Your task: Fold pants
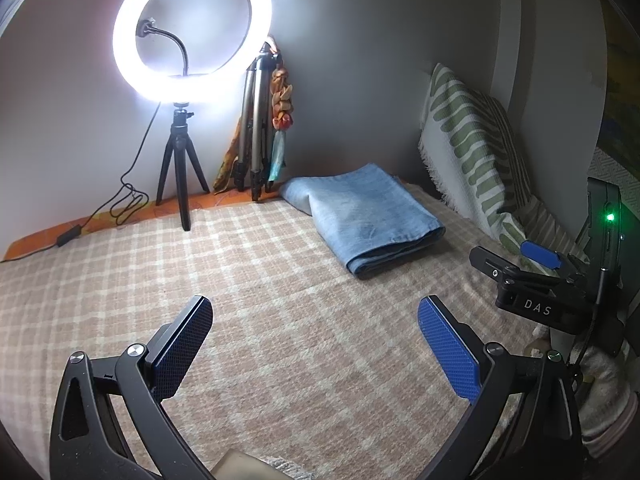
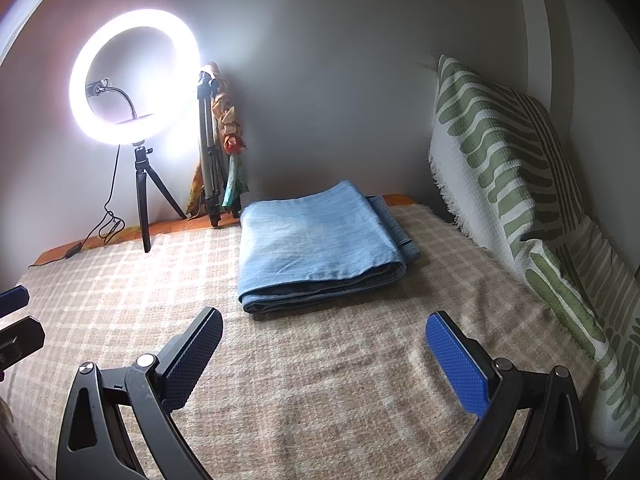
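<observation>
The pants (image 1: 372, 216) (image 2: 320, 248) are light blue denim, folded into a flat rectangular stack on a beige checked blanket (image 1: 280, 340) (image 2: 320, 392). The folded edge faces me. My left gripper (image 1: 314, 308) is open wide over bare blanket, short of the pants and to their left, with nothing between its blue pads. My right gripper (image 2: 325, 316) is also open and empty, just in front of the stack's near edge. In the left wrist view the right gripper (image 1: 500, 250) shows at the right edge, apart from the pants.
A lit ring light (image 1: 192, 36) (image 2: 134, 76) stands on a small tripod at the back left, its cable (image 1: 128, 200) trailing along the wall. A folded tripod with a scarf (image 1: 256, 128) leans in the corner. A green-patterned pillow (image 1: 472, 140) (image 2: 500, 160) lines the right side.
</observation>
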`<action>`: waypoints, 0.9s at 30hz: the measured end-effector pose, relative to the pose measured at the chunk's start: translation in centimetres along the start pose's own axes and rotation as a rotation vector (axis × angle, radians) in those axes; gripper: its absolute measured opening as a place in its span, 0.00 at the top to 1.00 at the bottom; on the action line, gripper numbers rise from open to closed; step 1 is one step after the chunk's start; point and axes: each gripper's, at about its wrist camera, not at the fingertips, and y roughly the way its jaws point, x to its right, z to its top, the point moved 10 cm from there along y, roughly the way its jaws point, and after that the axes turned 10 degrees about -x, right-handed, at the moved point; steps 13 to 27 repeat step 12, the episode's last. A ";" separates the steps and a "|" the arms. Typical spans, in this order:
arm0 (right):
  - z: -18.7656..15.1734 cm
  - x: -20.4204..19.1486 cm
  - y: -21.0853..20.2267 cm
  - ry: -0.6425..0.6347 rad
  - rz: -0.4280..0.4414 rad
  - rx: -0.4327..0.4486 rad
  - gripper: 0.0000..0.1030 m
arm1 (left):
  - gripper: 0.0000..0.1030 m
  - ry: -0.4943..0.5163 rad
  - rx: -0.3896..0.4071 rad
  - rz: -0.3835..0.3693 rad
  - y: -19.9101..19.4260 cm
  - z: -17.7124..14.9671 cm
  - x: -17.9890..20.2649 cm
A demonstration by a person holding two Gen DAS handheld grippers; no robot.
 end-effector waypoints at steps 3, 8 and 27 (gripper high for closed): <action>0.0 -0.1 0.1 -0.002 0.003 -0.003 0.00 | 0.01 -0.003 -0.003 -0.004 0.0 0.0 -0.1; -0.1 -0.3 0.3 -0.003 0.010 -0.011 0.00 | 0.01 0.022 0.024 0.008 -0.2 0.0 -0.1; -0.2 -0.3 0.5 -0.004 0.012 -0.015 0.00 | 0.01 0.041 0.043 0.005 -0.6 0.2 0.0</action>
